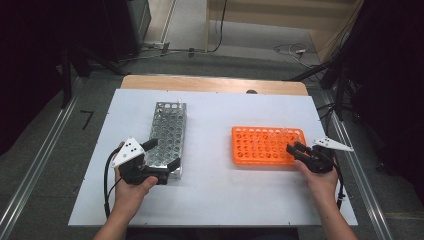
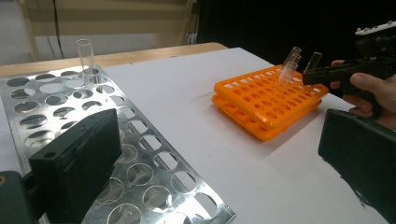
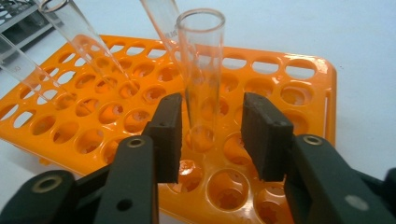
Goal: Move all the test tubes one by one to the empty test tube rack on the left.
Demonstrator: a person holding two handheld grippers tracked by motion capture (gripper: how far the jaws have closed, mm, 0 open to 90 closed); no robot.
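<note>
Glass is what I am dealing with: a clear glass test tube (image 3: 200, 70) stands upright in a hole of the orange plastic tube rack (image 3: 306, 88), at the centre of the right gripper view, and my right gripper (image 3: 212, 137) straddles it. Its black pads sit one on each side of the tube with a visible gap on both, so they bracket the tube and are not pinching it. In the high view that right gripper (image 1: 296, 149) sits at the right end of the orange rack (image 1: 250, 145), right of the frame's middle. Two or three more clear tubes lean in the rack's holes toward the upper left of the right gripper view.

I judge the tube light, stiff, smooth and slippery, and brittle under a hard squeeze. The best hold looks to be on the straight wall a little above the rack, pads flat on opposite sides, pressing gently and lifting straight up so it does not bind in its hole.

My left gripper (image 1: 159, 159) is spread wide at the near end of the perforated silver metal rack (image 1: 167, 131), lower left on the white counter (image 1: 210, 190), touching nothing I can make out
</note>
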